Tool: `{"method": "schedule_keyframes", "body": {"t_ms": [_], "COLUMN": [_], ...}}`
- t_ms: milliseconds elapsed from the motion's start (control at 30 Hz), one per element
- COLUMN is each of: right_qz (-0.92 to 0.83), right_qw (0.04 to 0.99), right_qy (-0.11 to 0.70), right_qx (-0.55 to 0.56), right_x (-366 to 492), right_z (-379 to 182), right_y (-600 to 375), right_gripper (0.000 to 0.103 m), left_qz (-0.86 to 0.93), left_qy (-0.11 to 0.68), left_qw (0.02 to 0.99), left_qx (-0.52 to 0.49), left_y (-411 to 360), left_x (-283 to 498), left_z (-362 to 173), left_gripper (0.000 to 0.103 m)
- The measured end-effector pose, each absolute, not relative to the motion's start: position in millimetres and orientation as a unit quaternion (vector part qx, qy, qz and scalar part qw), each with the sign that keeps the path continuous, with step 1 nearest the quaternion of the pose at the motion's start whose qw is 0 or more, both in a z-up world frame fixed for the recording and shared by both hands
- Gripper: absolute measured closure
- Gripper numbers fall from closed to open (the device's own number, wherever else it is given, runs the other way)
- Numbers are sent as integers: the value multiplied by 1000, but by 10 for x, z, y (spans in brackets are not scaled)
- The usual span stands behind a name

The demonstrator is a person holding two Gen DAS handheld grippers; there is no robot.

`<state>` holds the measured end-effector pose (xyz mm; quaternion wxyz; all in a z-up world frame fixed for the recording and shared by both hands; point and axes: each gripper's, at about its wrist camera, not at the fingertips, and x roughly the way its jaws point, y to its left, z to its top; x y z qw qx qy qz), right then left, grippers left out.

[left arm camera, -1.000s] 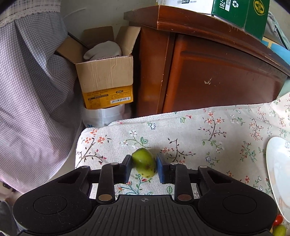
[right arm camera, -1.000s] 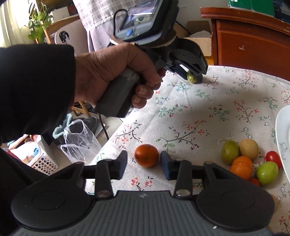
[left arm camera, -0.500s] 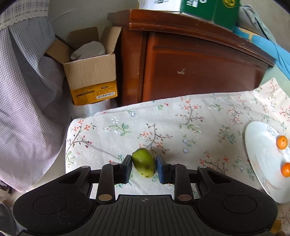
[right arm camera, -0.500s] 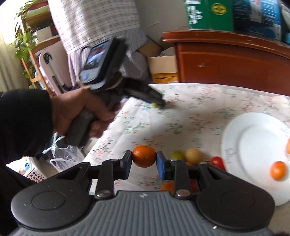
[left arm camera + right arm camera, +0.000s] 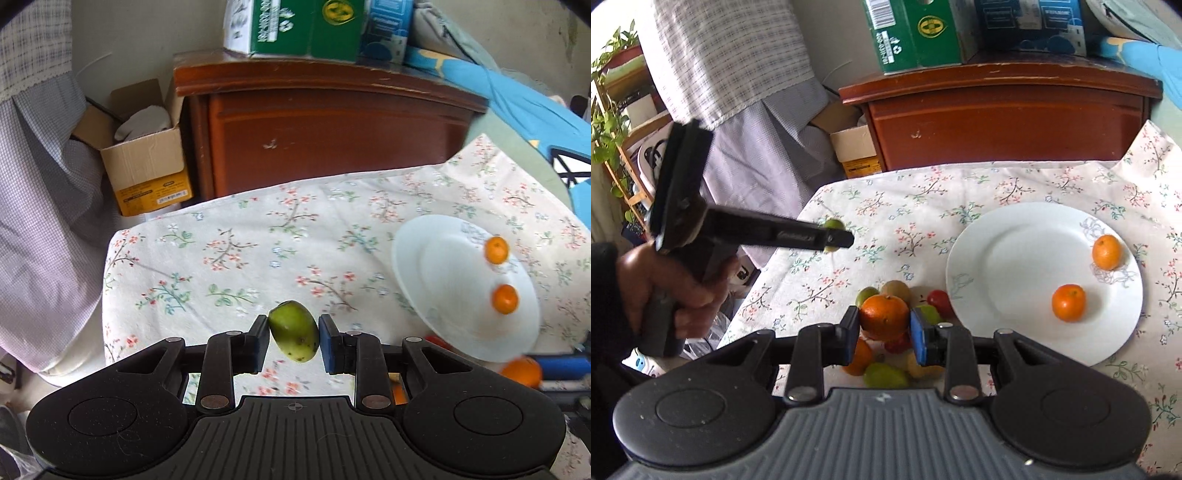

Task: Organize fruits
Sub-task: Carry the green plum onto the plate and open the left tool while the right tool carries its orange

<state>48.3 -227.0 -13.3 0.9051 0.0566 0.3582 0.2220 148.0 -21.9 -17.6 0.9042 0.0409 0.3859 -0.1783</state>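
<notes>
My left gripper point(image 5: 293, 338) is shut on a green fruit point(image 5: 294, 331) and holds it above the floral tablecloth point(image 5: 258, 258). In the right wrist view the left gripper point(image 5: 836, 236) shows at the left, carrying the green fruit point(image 5: 834, 223). My right gripper point(image 5: 884, 328) is shut on an orange mandarin point(image 5: 884, 316) above a pile of mixed fruit point(image 5: 886, 369). A white plate point(image 5: 1008, 266) at the right holds two mandarins point(image 5: 1068, 302) point(image 5: 1106, 252). The plate point(image 5: 443, 280) also shows at the right in the left wrist view.
A dark wooden cabinet point(image 5: 997, 122) stands behind the table with green and blue boxes point(image 5: 919, 33) on top. An open cardboard box point(image 5: 144, 162) sits on the floor left of it. A checked cloth point(image 5: 33, 166) hangs at the left. A person's hand point(image 5: 672, 284) grips the left tool.
Both grippers have risen and swung right toward the plate, each still carrying its fruit. The plate with two mandarins has come into both views.
</notes>
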Motion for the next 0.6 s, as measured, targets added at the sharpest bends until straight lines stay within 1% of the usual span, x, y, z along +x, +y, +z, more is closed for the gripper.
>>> {"method": "schedule_keyframes", "body": {"t_ms": [267, 600], "right_qz": [211, 195], "right_qw": [912, 921], "right_qy": [345, 319], "right_qx": [72, 107], "right_x": [511, 550], "right_z": [-79, 80], "right_y": [-2393, -2584], "right_gripper": [74, 74], "left_qz": [-181, -196], "left_qy": [362, 334], "left_qw": [914, 922], "left_qx": [32, 16], "left_y": [-365, -584], "left_x": [1092, 843], "left_z": [-42, 88], "left_gripper": [77, 77]}}
